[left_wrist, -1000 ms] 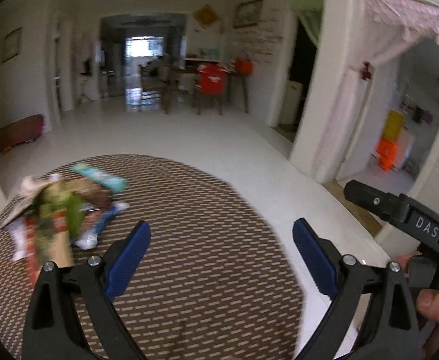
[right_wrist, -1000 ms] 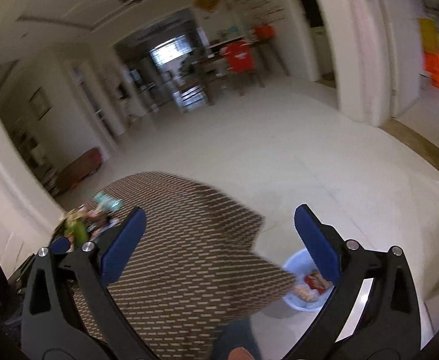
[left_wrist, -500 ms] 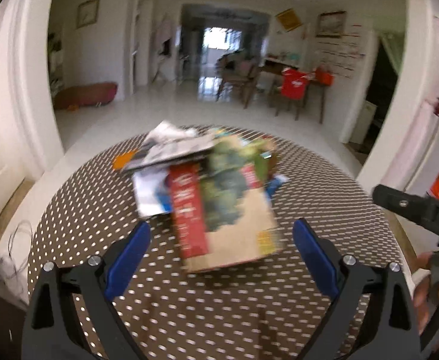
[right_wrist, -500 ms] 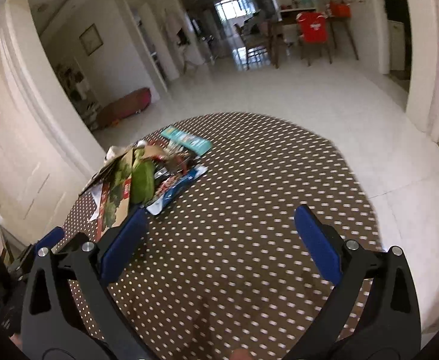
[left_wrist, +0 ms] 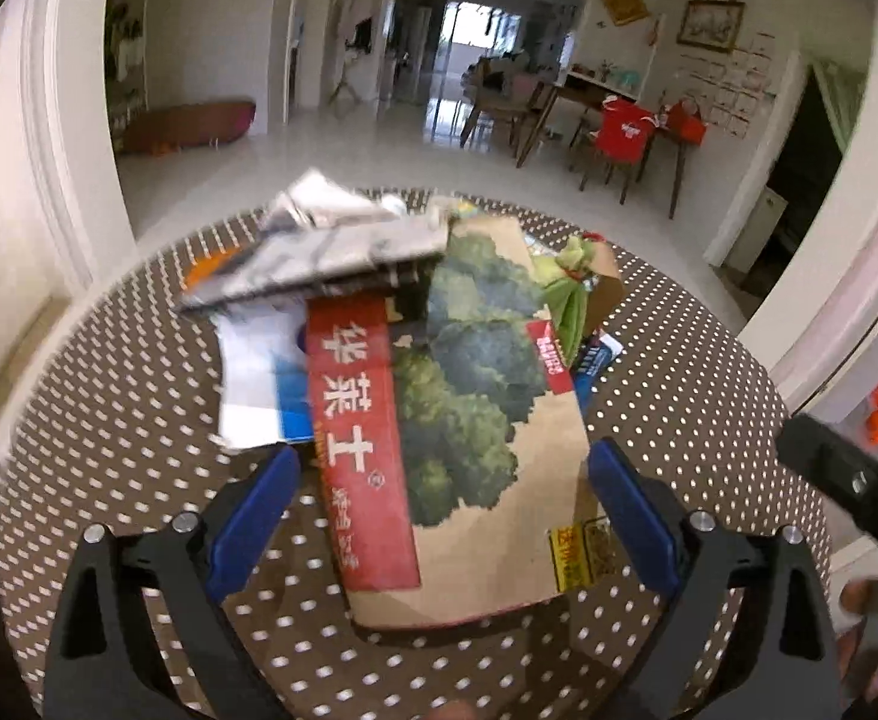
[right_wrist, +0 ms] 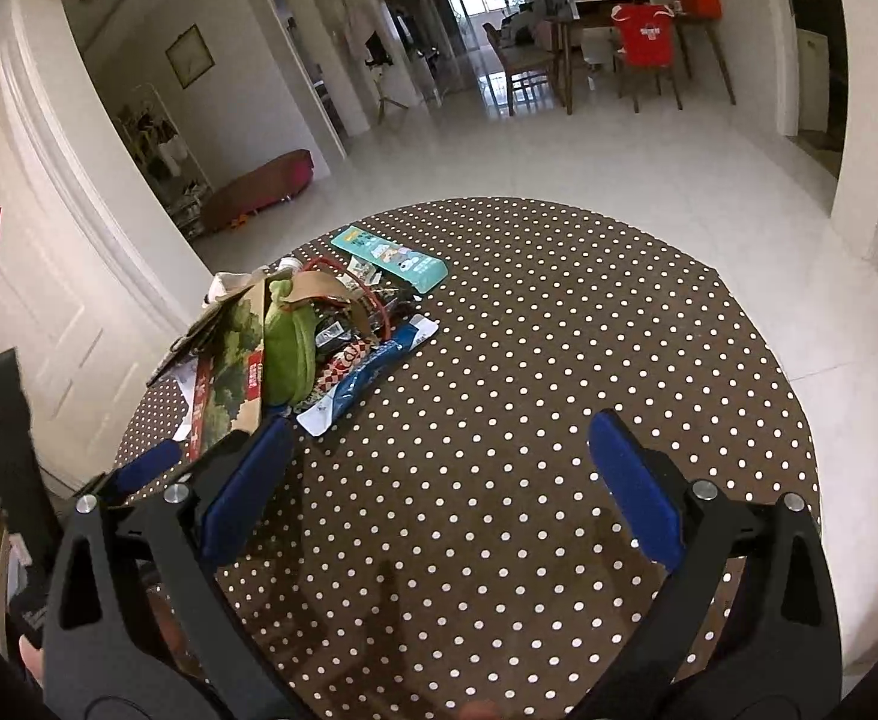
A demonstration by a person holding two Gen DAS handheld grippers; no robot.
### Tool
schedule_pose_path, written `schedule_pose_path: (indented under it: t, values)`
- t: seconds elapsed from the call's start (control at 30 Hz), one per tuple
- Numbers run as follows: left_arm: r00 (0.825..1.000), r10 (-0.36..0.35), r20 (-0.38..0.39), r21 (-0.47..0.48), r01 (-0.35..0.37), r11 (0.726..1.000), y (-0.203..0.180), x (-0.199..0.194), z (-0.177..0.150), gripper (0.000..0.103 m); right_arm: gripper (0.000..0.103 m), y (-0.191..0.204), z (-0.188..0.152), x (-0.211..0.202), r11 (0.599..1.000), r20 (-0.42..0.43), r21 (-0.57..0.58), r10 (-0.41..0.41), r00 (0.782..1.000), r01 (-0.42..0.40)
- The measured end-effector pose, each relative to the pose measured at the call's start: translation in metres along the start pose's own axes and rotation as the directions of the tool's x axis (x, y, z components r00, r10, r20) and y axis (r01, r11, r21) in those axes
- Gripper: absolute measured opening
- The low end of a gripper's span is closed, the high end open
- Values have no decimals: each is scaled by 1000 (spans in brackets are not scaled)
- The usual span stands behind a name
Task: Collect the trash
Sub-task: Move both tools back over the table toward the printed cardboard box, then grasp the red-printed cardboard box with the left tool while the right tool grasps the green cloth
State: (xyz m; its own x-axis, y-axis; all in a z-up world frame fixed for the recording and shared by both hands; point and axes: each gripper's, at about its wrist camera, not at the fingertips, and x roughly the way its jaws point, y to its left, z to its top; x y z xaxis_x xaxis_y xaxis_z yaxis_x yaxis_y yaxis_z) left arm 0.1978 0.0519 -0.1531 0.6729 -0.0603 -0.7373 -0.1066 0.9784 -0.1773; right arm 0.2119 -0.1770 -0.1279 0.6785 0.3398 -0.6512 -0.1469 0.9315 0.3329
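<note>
Your round table [right_wrist: 559, 360], covered in a brown cloth with white dots, fills the near half of both views. The trash pile sits toward its left side in the right wrist view. The largest piece is the flattened cardboard box [left_wrist: 469, 420], printed with green trees and a red strip of white characters; it lies flat, its near end between your left gripper [left_wrist: 439, 516] fingers. That gripper's jaws stand wide apart, one blue pad on each side of the box, gripping nothing. Grey folded papers [left_wrist: 330, 252] overlap the box's far left end, and a white and blue sheet [left_wrist: 258, 378] lies just left of it. A green crumpled wrapper [right_wrist: 288, 348] rests at the box's right edge, a blue wrapper [right_wrist: 372, 372] beside it. A teal packet [right_wrist: 387, 258] lies farthest away. Your right gripper [right_wrist: 439, 480] hangs over bare cloth, jaws fully spread, empty.
</note>
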Motion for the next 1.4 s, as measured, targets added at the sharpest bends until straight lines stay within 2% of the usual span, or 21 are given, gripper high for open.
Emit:
schedule_pose_path:
  t: [0.13, 0.33, 0.43, 0.47, 0.63, 0.73, 0.83, 0.97, 1.07, 1.17, 1.23, 1.27, 1.33, 1.4]
  values:
    - [997, -33, -71, -82, 27, 996, 3, 20, 10, 96, 97, -2, 0, 2, 1000, -4, -3, 8, 1000, -8]
    - [994, -65, -87, -81, 58, 995, -10, 31, 21, 96, 97, -3, 2, 7, 1000, -10, 3, 16, 1000, -16]
    - [988, -138, -71, -121, 129, 984, -6, 33, 15, 95, 97, -4, 2, 8, 1000, -11, 3, 16, 1000, -16]
    - [986, -149, -70, -135, 139, 981, -4, 35, 15, 91, 97, -4, 3, 8, 1000, -12, 4, 15, 1000, -15]
    - [983, -177, -53, -113, 171, 979, -5, 32, 12, 88, 97, -3, 4, 7, 1000, -8, 2, 15, 1000, -15]
    - [977, -206, -48, -96, 201, 975, 1, 24, -3, 87, 97, 3, 9, 7, 1000, -7, -14, 24, 1000, -24]
    - [974, -222, -38, -78, 218, 973, 9, 11, -16, 87, 97, 14, 16, 16, 998, -19, -37, 54, 998, -55]
    - [977, -212, -26, -55, 210, 976, 23, -9, -37, 87, 97, 37, 26, 51, 985, -82, -48, 160, 984, -164]
    - [981, -195, -20, -54, 193, 980, 29, -20, -46, 87, 96, 51, 35, 78, 981, -105, -50, 180, 978, -186]
    - [984, -177, -19, -54, 176, 983, 30, -26, -51, 87, 77, 55, 45, 110, 982, -142, -8, 186, 972, -189]
    - [987, -160, -20, -40, 159, 987, 30, -25, -53, 88, 40, 60, 48, 119, 977, -167, -11, 209, 964, -214]
    - [988, -151, -23, -38, 150, 988, 29, -24, -53, 89, 32, 62, 48, 120, 972, -170, -15, 227, 959, -233]
    - [989, -147, -19, -34, 147, 989, 29, -26, -56, 89, 20, 63, 46, 108, 970, -147, -27, 234, 961, -240]
    - [988, -154, 1, -27, 154, 988, 21, -27, -51, 87, 19, 56, 46, 85, 966, -100, -14, 254, 962, -257]
